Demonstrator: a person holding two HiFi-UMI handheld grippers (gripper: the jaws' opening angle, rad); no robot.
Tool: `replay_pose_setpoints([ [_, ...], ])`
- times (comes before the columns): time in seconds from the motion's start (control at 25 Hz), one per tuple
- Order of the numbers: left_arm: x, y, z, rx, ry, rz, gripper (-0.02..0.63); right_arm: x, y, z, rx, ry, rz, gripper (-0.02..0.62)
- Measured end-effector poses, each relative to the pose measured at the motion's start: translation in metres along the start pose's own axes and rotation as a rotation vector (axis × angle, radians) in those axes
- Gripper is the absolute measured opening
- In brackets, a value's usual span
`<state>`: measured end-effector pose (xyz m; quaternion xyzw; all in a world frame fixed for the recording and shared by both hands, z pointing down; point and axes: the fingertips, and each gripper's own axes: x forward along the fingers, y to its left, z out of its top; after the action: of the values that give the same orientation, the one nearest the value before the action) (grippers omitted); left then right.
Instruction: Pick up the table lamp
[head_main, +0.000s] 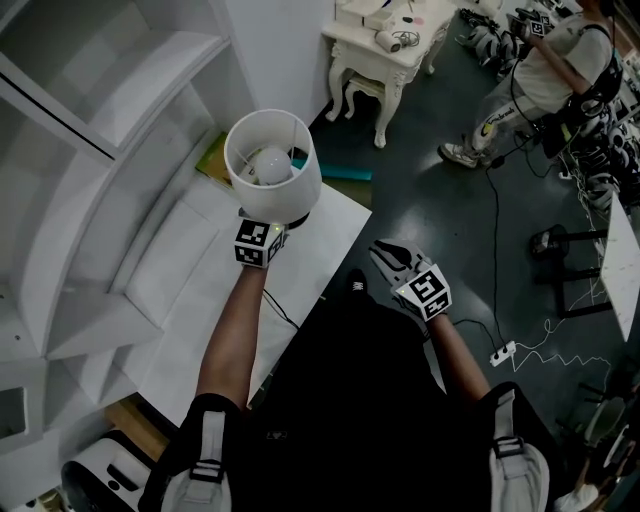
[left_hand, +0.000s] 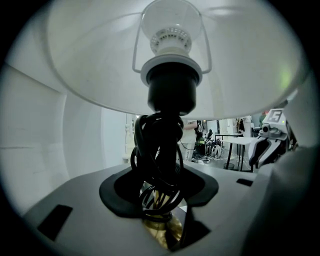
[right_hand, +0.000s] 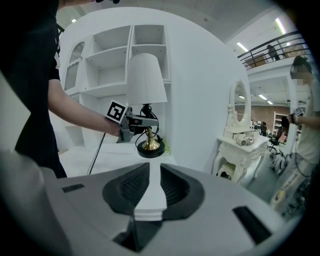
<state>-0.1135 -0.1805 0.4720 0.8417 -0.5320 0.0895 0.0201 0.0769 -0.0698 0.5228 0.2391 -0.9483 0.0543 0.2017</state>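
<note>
**Left gripper**: closed at part width on the slim brass stem of the table lamp, a white drum-shaded piece with a black socket. Black cord wound in loops round that stem and caught between the dark pads.

**Right gripper**: narrowly parted, nothing between, only a white surface through the gap. Idle.

**Governing relation:**
- In the head view, lamp at 12 o'clock of the left gripper, with the shade directly over the jaws.
- From the right gripper, lamp at 10 o'clock and well apart. Left hand nearer, and the only one on the work.
- Long axis upright, running 12 to 6 in the right gripper view.
- Grip taken across that axis, low on the stem, just above the round black base.
- Base near the white tabletop. Touching or just clear: not settled from these views.

**Materials:**
- Shade: smooth, matt, thin-walled, wire-framed, with a white globe bulb inside.
- Stem: polished metal, likely slippery.
- Cord: rubbery.
- Judged top-heavy above the grip, with a risk of tilting under a quick lift.

**Surroundings:** white shelving unit at 9 o'clock of the lamp, carved white side table at 1 o'clock.
</note>
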Motion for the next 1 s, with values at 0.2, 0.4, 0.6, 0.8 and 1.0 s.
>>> replay_pose_setpoints([
  [0.2, -0.004, 0.011, 0.007, -0.003, 0.001, 0.014, 0.193, 0.005, 0.002, 0.003, -0.006, -0.003, 0.010, 0.072],
  [0.4, -0.013, 0.023, 0.012, 0.006, 0.000, 0.019, 0.193, 0.009, 0.004, 0.002, -0.001, -0.004, 0.015, 0.072],
  [0.6, -0.022, 0.035, 0.011, 0.001, 0.013, 0.045, 0.193, 0.011, 0.005, 0.001, -0.002, 0.002, 0.021, 0.072],
  [0.8, -0.028, 0.041, 0.010, -0.010, 0.012, 0.057, 0.193, 0.012, 0.005, 0.003, -0.007, 0.004, 0.027, 0.072],
  [1.0, -0.031, 0.043, 0.007, -0.009, 0.023, 0.060, 0.193, 0.013, 0.006, 0.004, -0.014, 0.003, 0.028, 0.072],
])
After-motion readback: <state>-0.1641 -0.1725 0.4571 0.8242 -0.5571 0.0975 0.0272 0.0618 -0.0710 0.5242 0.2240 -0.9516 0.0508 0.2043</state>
